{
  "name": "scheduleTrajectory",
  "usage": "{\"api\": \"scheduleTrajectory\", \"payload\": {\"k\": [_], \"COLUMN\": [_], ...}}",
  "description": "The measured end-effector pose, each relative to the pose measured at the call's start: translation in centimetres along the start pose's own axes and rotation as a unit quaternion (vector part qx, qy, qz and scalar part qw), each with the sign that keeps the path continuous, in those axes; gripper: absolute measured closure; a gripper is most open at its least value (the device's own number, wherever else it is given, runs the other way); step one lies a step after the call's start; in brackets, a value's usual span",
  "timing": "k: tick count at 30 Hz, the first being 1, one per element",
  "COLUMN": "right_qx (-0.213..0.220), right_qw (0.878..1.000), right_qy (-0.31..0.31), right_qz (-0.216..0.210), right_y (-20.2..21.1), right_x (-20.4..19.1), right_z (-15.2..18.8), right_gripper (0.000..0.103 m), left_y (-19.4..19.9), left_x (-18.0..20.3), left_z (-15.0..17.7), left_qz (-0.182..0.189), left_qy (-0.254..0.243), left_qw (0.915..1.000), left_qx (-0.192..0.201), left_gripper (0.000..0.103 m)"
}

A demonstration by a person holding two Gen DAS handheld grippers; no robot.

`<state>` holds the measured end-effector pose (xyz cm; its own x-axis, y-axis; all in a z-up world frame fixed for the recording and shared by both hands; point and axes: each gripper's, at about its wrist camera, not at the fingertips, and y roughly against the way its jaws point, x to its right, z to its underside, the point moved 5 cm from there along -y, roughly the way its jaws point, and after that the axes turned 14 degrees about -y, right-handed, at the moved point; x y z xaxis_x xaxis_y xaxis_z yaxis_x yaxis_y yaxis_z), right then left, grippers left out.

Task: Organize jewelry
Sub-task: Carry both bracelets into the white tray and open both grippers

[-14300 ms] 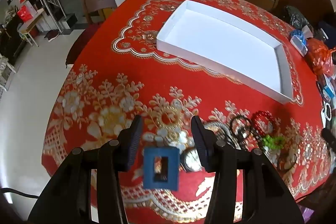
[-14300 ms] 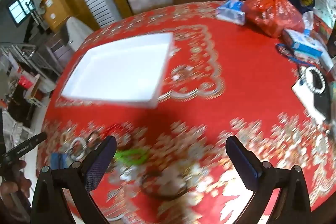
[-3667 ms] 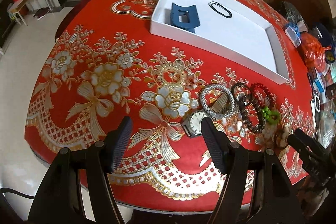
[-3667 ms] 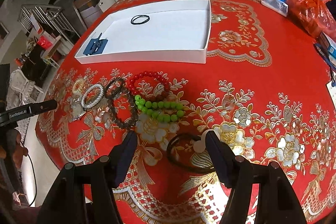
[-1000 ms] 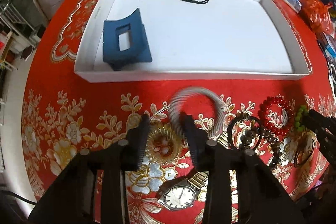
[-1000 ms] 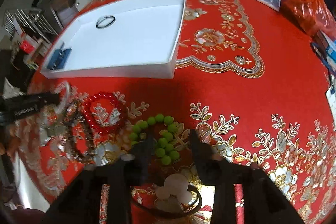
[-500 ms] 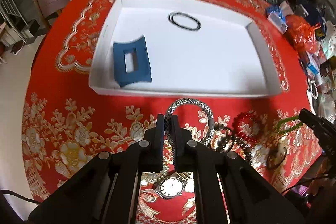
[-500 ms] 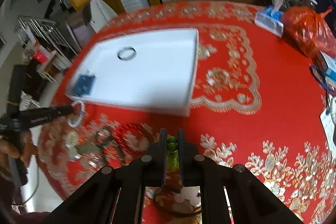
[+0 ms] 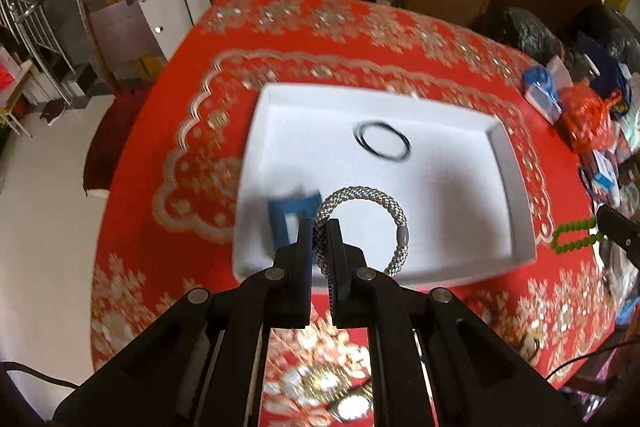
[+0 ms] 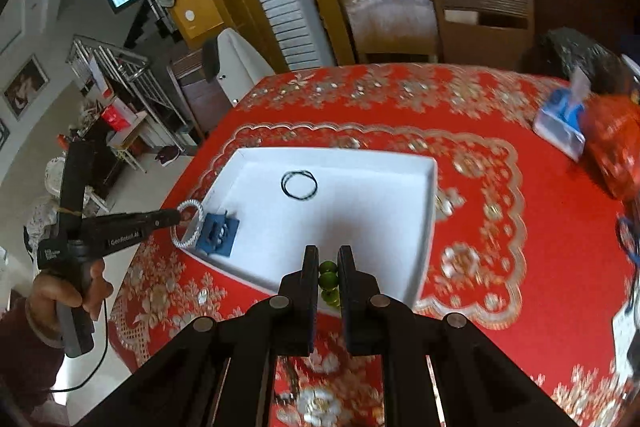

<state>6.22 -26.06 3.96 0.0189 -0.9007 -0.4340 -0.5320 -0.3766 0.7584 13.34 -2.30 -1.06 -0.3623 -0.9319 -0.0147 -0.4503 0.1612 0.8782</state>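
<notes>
Here, left gripper clamps silver bracelet above tray rim, middle bare

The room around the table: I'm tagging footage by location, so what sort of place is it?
Likely a home dining room: wooden chairs at a table with a red floral tablecloth, a stair railing and a framed picture beyond.

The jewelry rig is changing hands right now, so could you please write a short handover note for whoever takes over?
Left gripper: shut on the silver braided bracelet, above the white tray.
Right gripper: shut on the green bead bracelet, at the tray's near edge.
Done: blue clip and black hair tie lie in the tray.
Left: release both bracelets into the tray, then fetch the watch on the tablecloth.
</notes>
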Motion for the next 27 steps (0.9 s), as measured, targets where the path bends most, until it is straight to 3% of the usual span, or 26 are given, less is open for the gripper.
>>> {"api": "scheduleTrajectory", "payload": {"k": [7, 16, 27], "right_qx": [-0.035, -0.093, -0.094], "right_qw": [0.999, 0.995, 0.994], "right_qy": [0.014, 0.025, 0.021], "right_qz": [0.001, -0.001, 0.058], "right_y": [-5.7, -13.1, -19.1], "right_x": [-2.0, -4.7, -2.8], "right_z": [-1.5, -1.8, -5.5], "right_gripper": [0.094, 0.094, 0.094], "left_y": [-2.9, -7.5, -11.7], "left_x": [-2.8, -3.9, -4.8], "left_z": [-2.4, -4.7, -6.7], "left_qz": [-0.024, -0.022, -0.022], "left_qy": [0.008, 0.004, -0.002], "left_qw": [0.9995, 0.9986, 0.9972], "left_qx": [-0.018, -0.049, -0.071], "left_gripper": [0.098, 0.098, 0.098]}}
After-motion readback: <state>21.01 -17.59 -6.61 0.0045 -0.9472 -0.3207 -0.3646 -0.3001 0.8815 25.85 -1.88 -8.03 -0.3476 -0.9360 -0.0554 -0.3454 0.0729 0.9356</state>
